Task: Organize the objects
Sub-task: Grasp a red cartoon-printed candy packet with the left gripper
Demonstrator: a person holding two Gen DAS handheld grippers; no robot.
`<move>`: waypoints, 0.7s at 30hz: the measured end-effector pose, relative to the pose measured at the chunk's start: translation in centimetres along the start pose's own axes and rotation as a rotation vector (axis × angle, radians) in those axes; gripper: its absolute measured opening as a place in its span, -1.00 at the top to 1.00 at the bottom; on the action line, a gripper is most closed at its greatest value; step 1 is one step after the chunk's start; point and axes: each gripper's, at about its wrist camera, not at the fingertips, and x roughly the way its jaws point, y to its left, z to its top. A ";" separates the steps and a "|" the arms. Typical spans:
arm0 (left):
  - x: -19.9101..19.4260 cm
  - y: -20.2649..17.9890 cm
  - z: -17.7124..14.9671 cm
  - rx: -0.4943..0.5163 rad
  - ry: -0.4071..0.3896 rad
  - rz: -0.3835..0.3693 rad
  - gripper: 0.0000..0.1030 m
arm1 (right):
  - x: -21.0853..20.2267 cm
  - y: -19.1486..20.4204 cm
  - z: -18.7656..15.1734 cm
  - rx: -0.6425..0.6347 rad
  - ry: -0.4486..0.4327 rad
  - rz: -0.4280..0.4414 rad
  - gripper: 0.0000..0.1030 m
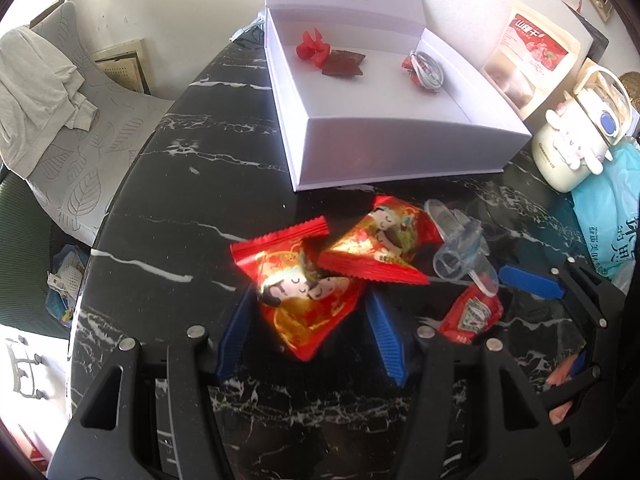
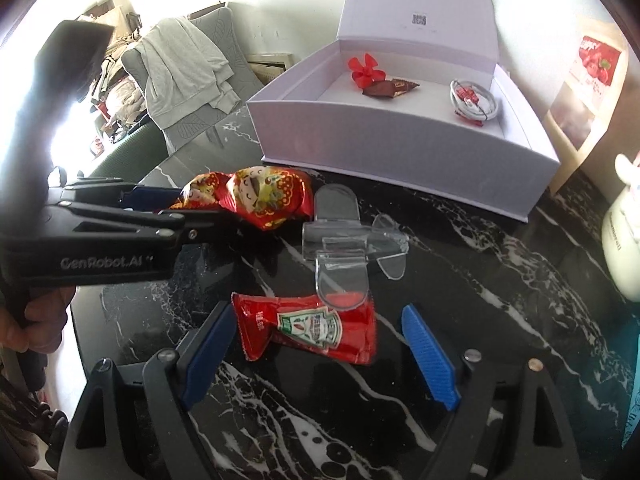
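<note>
Left tongs (image 1: 308,320) are spreading open around my red candy packet (image 1: 304,300), right tongs (image 2: 320,356) gaping around ketchup sachet (image 2: 308,330), both lying before the white box (image 1: 400,152) on the surface (image 1: 180,220).

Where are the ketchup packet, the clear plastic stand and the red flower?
ketchup packet (image 2: 308,330), right wrist view, on its printed label.
clear plastic stand (image 2: 340,236), right wrist view, on its middle crosspiece.
red flower (image 2: 365,71), right wrist view, on its centre.
</note>
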 end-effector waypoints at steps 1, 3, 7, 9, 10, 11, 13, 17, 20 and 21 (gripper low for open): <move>0.1 0.1 0.1 0.002 -0.002 0.004 -0.07 | 0.1 0.1 0.0 -0.005 -0.001 -0.006 -0.66; 0.3 0.0 0.2 0.010 -0.011 0.014 -0.07 | 0.2 0.4 -0.1 -0.014 -0.008 -0.019 -0.66; 0.5 -0.1 0.3 0.032 -0.023 0.019 -0.07 | 0.2 0.8 -0.3 -0.019 -0.023 -0.029 -0.66; 0.6 0.0 0.4 0.036 -0.029 0.020 -0.07 | 0.2 0.7 -0.4 -0.011 -0.032 -0.027 -0.61; 0.5 0.1 0.4 0.033 -0.032 0.018 -0.07 | 0.0 0.6 -0.5 -0.005 -0.037 -0.030 -0.55; 0.5 0.2 0.4 0.027 -0.038 0.013 -0.07 | 0.0 0.6 -0.5 -0.004 -0.040 -0.034 -0.39; 0.5 0.4 0.4 0.013 -0.052 -0.005 -0.07 | -0.2 0.4 -0.6 -0.005 -0.043 -0.039 -0.35; 0.3 0.8 0.3 -0.003 -0.073 -0.014 0.10 | -0.4 0.2 -0.8 -0.003 -0.049 -0.027 -0.28; 0.2 0.8 0.0 -0.004 -0.075 -0.018 0.18 | -0.6 0.1 -1.0 0.005 -0.049 -0.014 -0.27; 0.1 0.8 -0.1 -0.003 -0.076 -0.016 0.19 | -0.7 0.2 -1.1 0.004 -0.049 -0.012 -0.27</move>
